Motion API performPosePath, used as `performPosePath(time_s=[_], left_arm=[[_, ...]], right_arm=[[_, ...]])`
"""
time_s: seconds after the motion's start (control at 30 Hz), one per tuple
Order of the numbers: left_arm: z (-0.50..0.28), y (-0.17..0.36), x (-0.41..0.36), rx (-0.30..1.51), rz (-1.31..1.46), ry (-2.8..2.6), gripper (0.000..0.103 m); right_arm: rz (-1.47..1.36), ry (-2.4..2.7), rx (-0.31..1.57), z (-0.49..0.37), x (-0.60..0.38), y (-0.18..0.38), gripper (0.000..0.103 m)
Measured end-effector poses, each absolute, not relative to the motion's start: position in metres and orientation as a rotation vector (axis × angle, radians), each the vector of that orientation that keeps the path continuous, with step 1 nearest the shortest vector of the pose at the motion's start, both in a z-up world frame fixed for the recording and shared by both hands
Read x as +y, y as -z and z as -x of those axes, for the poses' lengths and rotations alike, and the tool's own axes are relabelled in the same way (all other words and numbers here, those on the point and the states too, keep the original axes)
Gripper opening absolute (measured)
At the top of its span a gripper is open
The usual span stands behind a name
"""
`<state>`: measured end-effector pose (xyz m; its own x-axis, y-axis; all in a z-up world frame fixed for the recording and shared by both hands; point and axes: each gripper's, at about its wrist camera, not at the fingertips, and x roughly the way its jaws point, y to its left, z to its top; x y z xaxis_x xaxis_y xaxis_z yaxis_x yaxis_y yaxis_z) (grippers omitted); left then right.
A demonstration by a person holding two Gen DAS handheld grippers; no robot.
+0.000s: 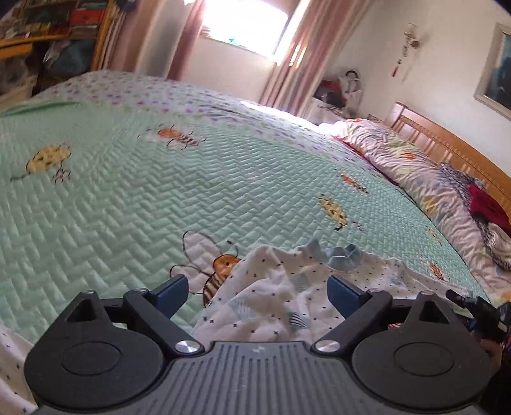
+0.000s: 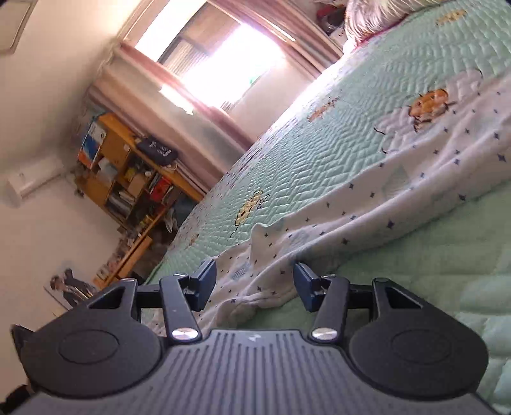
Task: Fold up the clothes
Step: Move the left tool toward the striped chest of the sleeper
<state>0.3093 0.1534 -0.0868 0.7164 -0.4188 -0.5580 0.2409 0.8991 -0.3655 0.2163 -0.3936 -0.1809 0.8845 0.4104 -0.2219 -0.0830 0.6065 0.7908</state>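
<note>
A white baby garment with small dark stars and pale blue cuffs lies crumpled on the green quilted bedspread. My left gripper hovers over its near part, jaws wide apart, and the cloth lies below them, untouched by the pads. In the right wrist view the same garment stretches across the bedspread. My right gripper is open, tilted, with a fold of the cloth lying between its blue pads but not pinched. The right gripper also shows at the left wrist view's right edge.
A rumpled floral duvet and a red and grey heap lie along the wooden headboard. A cluttered wooden bookshelf stands beyond the bed's far side, next to a curtained window.
</note>
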Motion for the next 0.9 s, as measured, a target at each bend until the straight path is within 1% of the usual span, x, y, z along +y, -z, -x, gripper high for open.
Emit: performPosePath(time_s=[0.1,0.2,0.3,0.37,0.53,0.63,0.67,0.7,0.73,0.77,0.8,0.9], left_arm=[[-0.31,0.1,0.15,0.668,0.312,0.387,0.094],[-0.328,0.102,0.134,0.677,0.275,0.454,0.097],[-0.369,0.102,0.112,0.736,0.168,0.499,0.098],[-0.398,0.106,0.103,0.785,0.143,0.528,0.098],[-0.447,0.127,0.081,0.892,0.008,0.567,0.096],[-0.46,0.139,0.076,0.931,-0.024,0.627,0.083],[-0.458,0.141,0.076,0.926,-0.027,0.652,0.073],[-0.456,0.142,0.075,0.921,-0.031,0.678,0.053],[-0.455,0.143,0.075,0.919,-0.028,0.699,0.039],[-0.456,0.145,0.076,0.93,-0.004,0.708,0.016],[-0.457,0.148,0.076,0.941,0.023,0.725,0.01],[-0.453,0.148,0.071,0.917,0.015,0.716,0.008]], right_arm=[[-0.888,-0.306,0.397,-0.218,-0.395,0.183,0.055],[-0.885,-0.317,0.4,-0.222,-0.395,0.183,0.055],[-0.903,-0.322,0.396,-0.222,-0.397,0.185,0.055],[-0.911,-0.322,0.395,-0.222,-0.398,0.186,0.055],[-0.92,-0.328,0.394,-0.216,-0.404,0.193,0.055],[-0.925,-0.334,0.396,-0.216,-0.405,0.195,0.056],[-0.928,-0.337,0.397,-0.217,-0.406,0.195,0.056],[-0.931,-0.34,0.397,-0.217,-0.406,0.195,0.056],[-0.933,-0.342,0.398,-0.217,-0.406,0.196,0.057],[-0.933,-0.344,0.398,-0.217,-0.406,0.196,0.057],[-0.933,-0.345,0.398,-0.217,-0.406,0.196,0.058],[-0.931,-0.346,0.399,-0.216,-0.406,0.195,0.059]])
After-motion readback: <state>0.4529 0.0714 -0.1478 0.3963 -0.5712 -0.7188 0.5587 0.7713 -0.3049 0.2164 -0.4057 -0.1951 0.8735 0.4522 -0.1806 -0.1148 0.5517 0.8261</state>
